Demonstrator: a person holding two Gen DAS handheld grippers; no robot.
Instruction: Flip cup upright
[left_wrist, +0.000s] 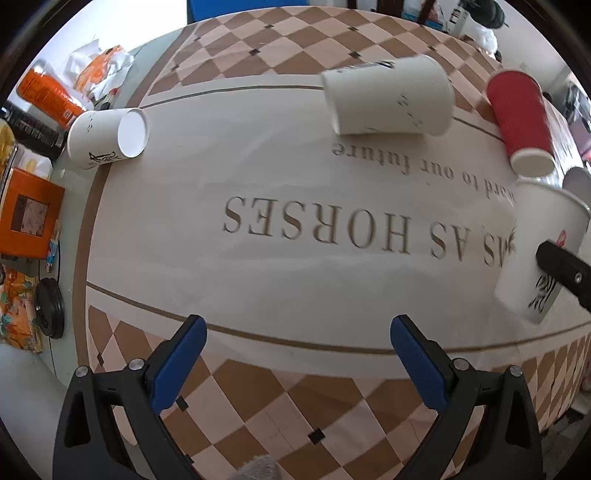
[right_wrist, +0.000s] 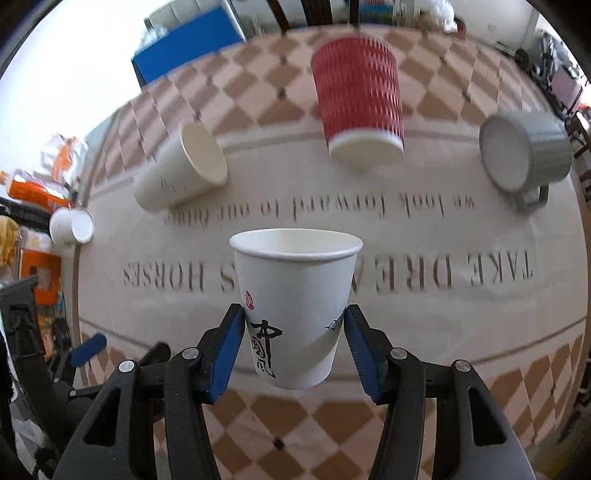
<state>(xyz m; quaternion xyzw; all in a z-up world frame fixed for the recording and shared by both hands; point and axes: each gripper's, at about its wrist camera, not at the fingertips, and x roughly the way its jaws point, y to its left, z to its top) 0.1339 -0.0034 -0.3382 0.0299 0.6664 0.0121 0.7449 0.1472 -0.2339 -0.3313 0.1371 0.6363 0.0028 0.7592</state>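
Observation:
My right gripper (right_wrist: 295, 328) is shut on a white paper cup (right_wrist: 295, 295) with black calligraphy, held upright, mouth up, just above the table. The same cup (left_wrist: 535, 254) shows at the right edge of the left wrist view. My left gripper (left_wrist: 297, 343) is open and empty over the near part of the table. A white cup (left_wrist: 388, 99) lies on its side at the back. A red ribbed cup (left_wrist: 521, 118) lies on its side to the right. Another white cup (left_wrist: 107, 136) lies at the table's left edge.
A grey mug (right_wrist: 524, 155) lies on its side at the far right. The tablecloth (left_wrist: 258, 177) has printed lettering and a checkered border. Orange boxes (left_wrist: 29, 218), bottles and bags crowd the left side beyond the table. A blue box (right_wrist: 188, 44) stands behind.

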